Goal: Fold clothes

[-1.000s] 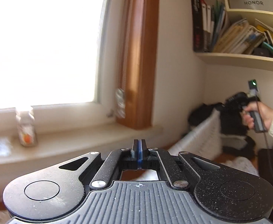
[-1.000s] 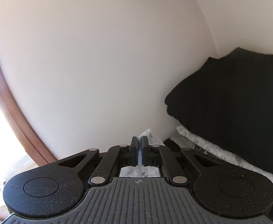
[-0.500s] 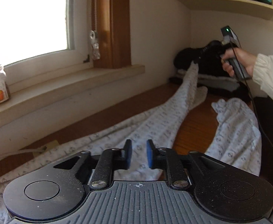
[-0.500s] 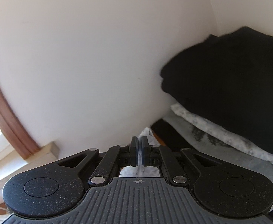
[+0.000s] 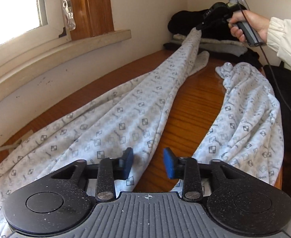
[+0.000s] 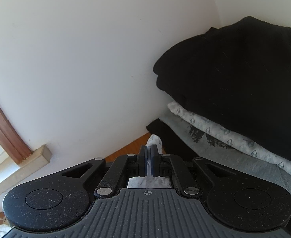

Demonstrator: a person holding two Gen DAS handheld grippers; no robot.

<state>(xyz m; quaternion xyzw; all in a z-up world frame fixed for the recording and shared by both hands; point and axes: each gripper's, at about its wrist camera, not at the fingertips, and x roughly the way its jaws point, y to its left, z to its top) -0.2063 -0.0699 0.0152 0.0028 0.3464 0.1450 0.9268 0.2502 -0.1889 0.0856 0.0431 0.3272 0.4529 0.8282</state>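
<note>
You are early in this fold. The patterned pyjama trousers [image 5: 129, 115] lie spread along the wooden tabletop [image 5: 195, 107], legs apart in a V, with no crease laid in them yet, so every fold is left to make. A stack of folded clothes [image 6: 234, 91] sits in the far corner against the wall, a black garment on top with a patterned and a grey piece beneath it; judging by that, several items are already done and this pair is the one in hand.

Your right gripper [image 6: 149, 163] is clamped on the cuff of the leg nearest the window wall; in its own view a sliver of pale cloth shows pinched between the pads. From the left camera you can see it raised above the tabletop near the stack, your right hand [image 5: 248, 25] wrapped round the handle, the leg pulled up in a taut ridge towards it.

Your left gripper [image 5: 147, 163] hangs low over the crotch end, jaws spread wide and holding nothing, the blue pads [image 5: 168, 163] straddling the inner edge of that leg. The other leg [image 5: 244, 123] lies loose and rumpled towards the table's near edge.
</note>
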